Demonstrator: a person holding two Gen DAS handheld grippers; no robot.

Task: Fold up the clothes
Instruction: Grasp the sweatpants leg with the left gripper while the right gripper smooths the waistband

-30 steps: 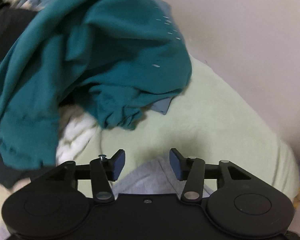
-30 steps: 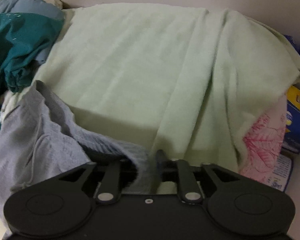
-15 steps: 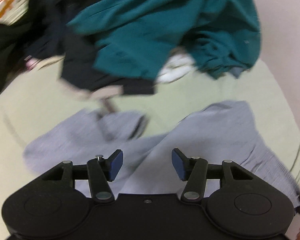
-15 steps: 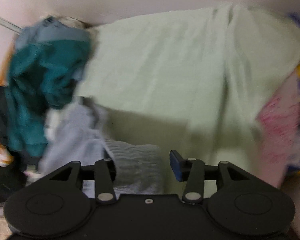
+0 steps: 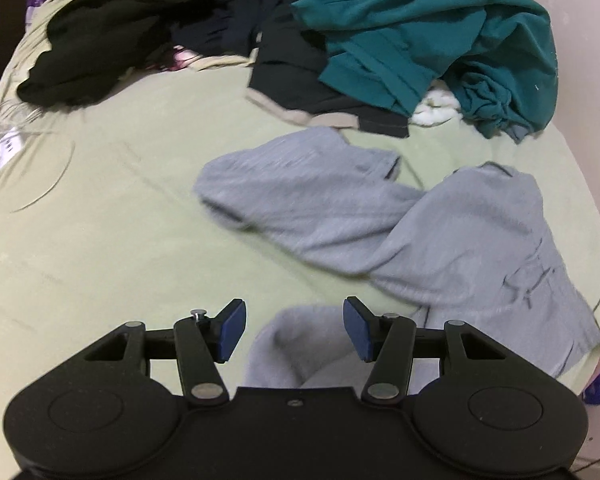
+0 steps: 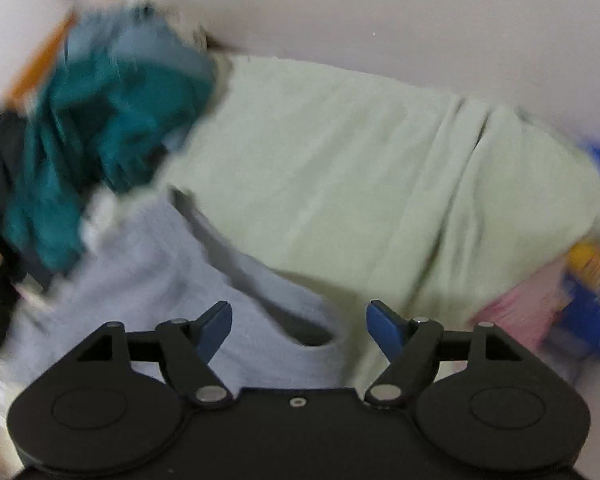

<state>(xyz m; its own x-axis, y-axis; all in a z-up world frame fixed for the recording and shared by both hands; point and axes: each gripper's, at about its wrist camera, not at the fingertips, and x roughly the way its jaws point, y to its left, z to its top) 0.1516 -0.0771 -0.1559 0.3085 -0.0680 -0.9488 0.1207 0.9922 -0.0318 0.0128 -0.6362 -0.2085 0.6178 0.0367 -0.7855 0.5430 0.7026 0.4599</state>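
A grey garment lies spread and creased on the pale green bed sheet; a drawstring shows near its right side. My left gripper hovers over the garment's near fold, open, its blue pads apart with nothing pressed between them. In the right wrist view the same grey garment lies at lower left. My right gripper is above its edge, jaws opening, and the cloth lies below them, free of the pads.
A heap of clothes fills the far side of the bed: a teal garment, black ones, something white. A wall runs along the bed's far edge. Blue and yellow packaging sits beyond the right corner.
The left gripper swept away from the teal pile to above the grey garment. The right gripper, shut on the grey cloth a second ago, has opened, let it go and risen.
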